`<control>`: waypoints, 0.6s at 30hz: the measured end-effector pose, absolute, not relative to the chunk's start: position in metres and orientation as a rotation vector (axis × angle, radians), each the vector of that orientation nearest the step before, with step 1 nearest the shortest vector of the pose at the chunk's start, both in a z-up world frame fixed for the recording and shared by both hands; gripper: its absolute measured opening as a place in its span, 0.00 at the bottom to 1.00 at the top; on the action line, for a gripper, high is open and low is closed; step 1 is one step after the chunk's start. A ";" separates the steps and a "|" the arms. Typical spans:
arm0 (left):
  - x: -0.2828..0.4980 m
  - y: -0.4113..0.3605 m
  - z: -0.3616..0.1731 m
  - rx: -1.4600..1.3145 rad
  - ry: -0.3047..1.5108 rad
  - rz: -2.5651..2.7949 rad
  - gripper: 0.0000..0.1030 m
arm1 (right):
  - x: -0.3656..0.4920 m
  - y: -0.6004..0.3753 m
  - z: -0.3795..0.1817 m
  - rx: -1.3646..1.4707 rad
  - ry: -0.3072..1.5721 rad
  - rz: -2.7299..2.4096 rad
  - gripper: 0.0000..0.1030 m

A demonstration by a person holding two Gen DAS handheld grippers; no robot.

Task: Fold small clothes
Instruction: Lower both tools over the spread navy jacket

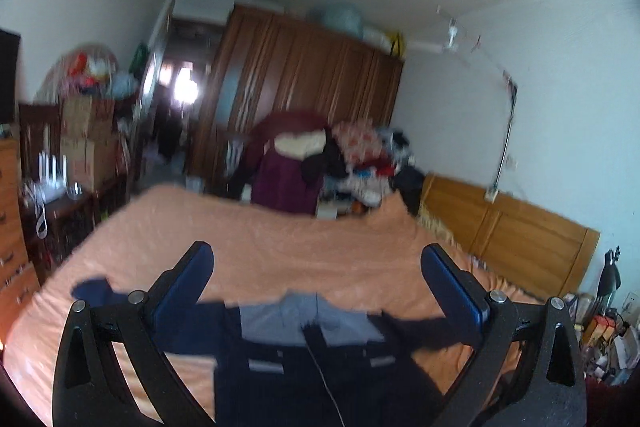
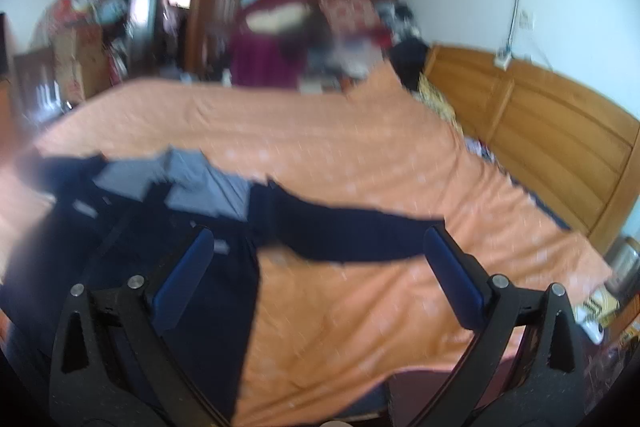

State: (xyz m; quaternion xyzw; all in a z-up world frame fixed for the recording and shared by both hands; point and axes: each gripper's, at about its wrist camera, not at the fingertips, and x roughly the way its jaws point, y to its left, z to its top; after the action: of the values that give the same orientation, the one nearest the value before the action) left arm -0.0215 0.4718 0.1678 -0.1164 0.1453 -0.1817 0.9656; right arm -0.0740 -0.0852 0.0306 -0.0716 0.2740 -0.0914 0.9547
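Orange fleece bedding covers the bed, and on its near side lies the small dark navy jacket with a grey collar lining, one sleeve flung out sideways; both the left gripper and right gripper hover above with jaws apart and empty, so a careless pinch may snatch blanket with cloth, or bunch the sleeve

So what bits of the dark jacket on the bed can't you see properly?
- Dark navy jacket with grey collar: in the left wrist view its lower part is cut off by the bottom edge.
- Its long sleeve: in the right wrist view the cuff end is hidden behind the right gripper finger.
- Its left side in the right wrist view is smeared by motion blur.
- Pile of clothes behind the orange bedspread: too blurred to sort.
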 end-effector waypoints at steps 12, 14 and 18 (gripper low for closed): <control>0.174 0.345 -0.232 -0.003 1.179 -0.176 1.00 | -0.051 -0.110 -0.011 -0.200 0.688 -0.265 1.00; 0.169 0.333 -0.244 0.070 1.145 -0.141 1.00 | -0.043 -0.124 -0.016 -0.160 0.714 -0.262 1.00; 0.165 0.334 -0.243 0.034 1.142 -0.115 1.00 | -0.016 -0.193 -0.034 0.110 0.792 -0.251 1.00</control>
State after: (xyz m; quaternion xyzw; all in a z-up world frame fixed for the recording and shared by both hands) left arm 0.1650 0.3336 -0.2433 0.0160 0.5400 -0.0544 0.8397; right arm -0.0165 -0.1928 -0.0336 0.0534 0.3843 -0.1220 0.9136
